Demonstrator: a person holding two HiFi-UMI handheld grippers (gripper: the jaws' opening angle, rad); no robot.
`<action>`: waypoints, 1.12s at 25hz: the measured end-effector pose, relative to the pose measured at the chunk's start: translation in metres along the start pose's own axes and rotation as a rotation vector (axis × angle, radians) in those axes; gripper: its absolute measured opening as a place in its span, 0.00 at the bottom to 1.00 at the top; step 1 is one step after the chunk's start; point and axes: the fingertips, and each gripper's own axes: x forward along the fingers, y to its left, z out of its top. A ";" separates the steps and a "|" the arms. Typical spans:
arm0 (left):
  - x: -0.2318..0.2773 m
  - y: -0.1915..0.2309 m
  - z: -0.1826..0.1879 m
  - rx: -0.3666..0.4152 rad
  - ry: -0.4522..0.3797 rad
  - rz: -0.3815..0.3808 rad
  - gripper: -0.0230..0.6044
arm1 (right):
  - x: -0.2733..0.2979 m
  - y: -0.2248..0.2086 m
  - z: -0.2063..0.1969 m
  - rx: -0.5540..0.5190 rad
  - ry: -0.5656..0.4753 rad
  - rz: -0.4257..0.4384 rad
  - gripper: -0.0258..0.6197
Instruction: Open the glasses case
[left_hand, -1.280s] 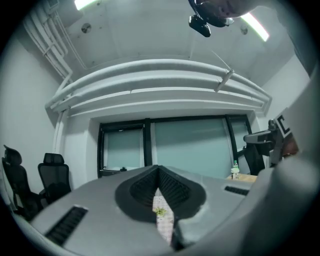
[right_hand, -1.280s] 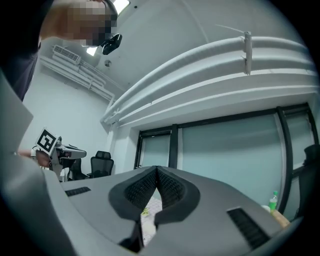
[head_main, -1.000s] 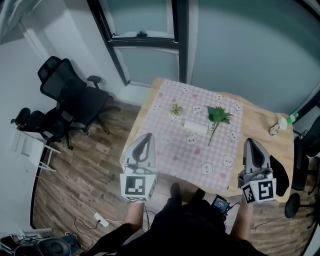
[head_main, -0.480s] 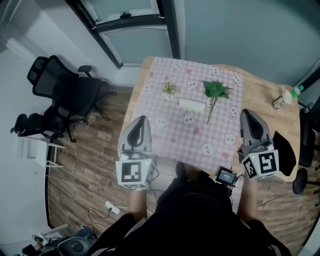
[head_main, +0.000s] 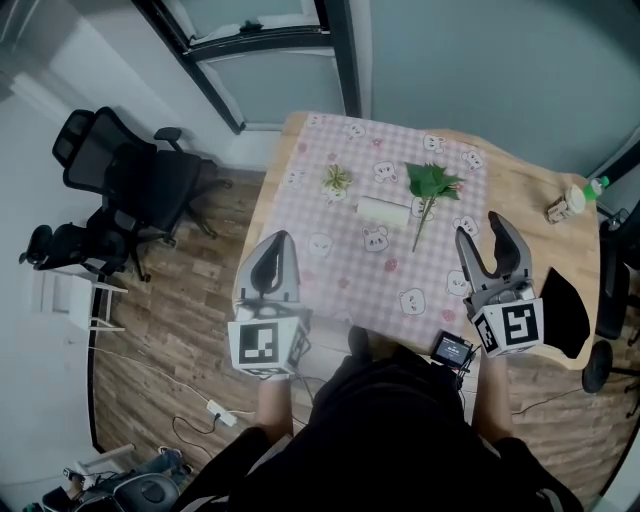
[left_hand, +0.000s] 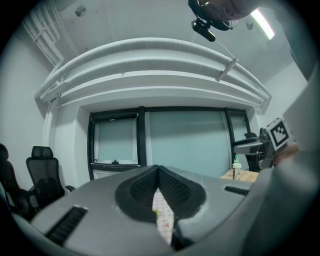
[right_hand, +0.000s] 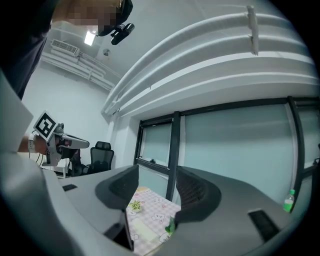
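A pale, oblong glasses case (head_main: 384, 210) lies shut on the pink checked tablecloth (head_main: 340, 260), near the table's middle; it also shows low between the right jaws as the case (right_hand: 141, 230). My left gripper (head_main: 273, 240) hovers at the table's near left edge, jaws together, nothing in them (left_hand: 159, 172). My right gripper (head_main: 478, 232) hangs over the near right part of the cloth; its jaws are opening and stand apart with nothing between them (right_hand: 156, 186). Both grippers are well short of the case.
A green leafy sprig (head_main: 430, 185) lies right of the case and a small potted plant (head_main: 337, 179) left of it. A small bottle (head_main: 578, 192) and a wooden figure (head_main: 556, 207) stand at the far right corner. Black office chairs (head_main: 130, 180) stand left of the table.
The right gripper's jaws have gone from together to apart. Both grippers have sunk a little toward the table's near edge.
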 end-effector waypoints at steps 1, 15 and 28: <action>0.000 0.002 0.000 0.007 -0.005 0.003 0.03 | 0.004 0.000 -0.004 -0.014 0.011 0.006 0.42; -0.043 0.025 -0.059 -0.019 0.153 0.156 0.03 | 0.150 0.066 -0.275 -0.941 0.452 0.285 0.34; -0.082 0.043 -0.104 -0.061 0.311 0.242 0.03 | 0.171 0.082 -0.418 -1.101 0.637 0.446 0.33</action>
